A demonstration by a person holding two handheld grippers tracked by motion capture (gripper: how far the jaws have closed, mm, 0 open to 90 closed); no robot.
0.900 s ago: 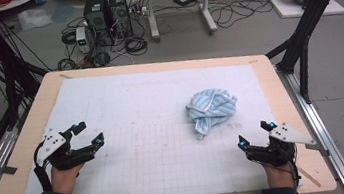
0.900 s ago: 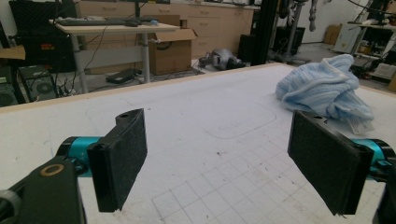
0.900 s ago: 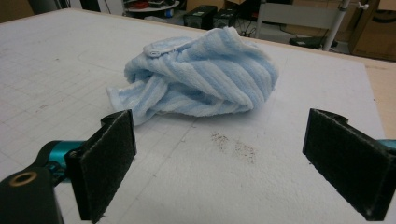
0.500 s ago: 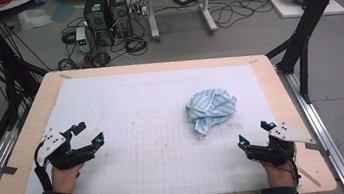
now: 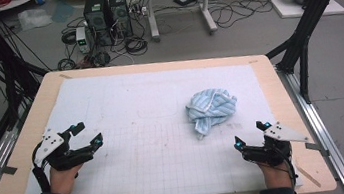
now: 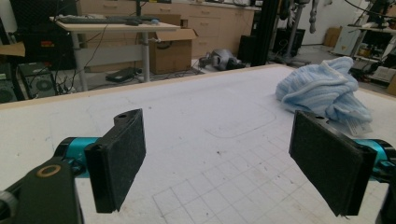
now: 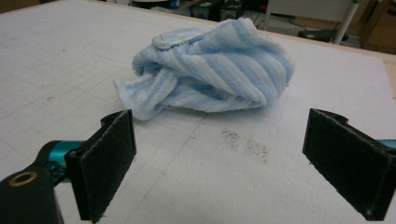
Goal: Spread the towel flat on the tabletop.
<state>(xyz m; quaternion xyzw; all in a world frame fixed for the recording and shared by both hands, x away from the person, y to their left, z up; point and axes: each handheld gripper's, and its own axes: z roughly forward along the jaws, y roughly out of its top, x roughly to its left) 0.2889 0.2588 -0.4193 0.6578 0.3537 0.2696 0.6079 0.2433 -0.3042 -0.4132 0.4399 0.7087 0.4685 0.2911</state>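
From the high view I see the crumpled blue towel (image 5: 210,109) lying right of centre on the white gridded mat (image 5: 139,131), nothing between it and my right gripper (image 5: 251,135) just below it, while my left gripper (image 5: 87,133) sits well apart at the mat's left edge — both released, holding nothing. The left gripper view puts the towel (image 6: 324,91) far off to the right, with a cardboard box (image 6: 170,49) and desk on the floor beyond the table. The right gripper view brings the towel (image 7: 210,70) close ahead of the spread jaws — its small sewn tag is unreadable — and shows brown specks (image 7: 245,142) on the mat.
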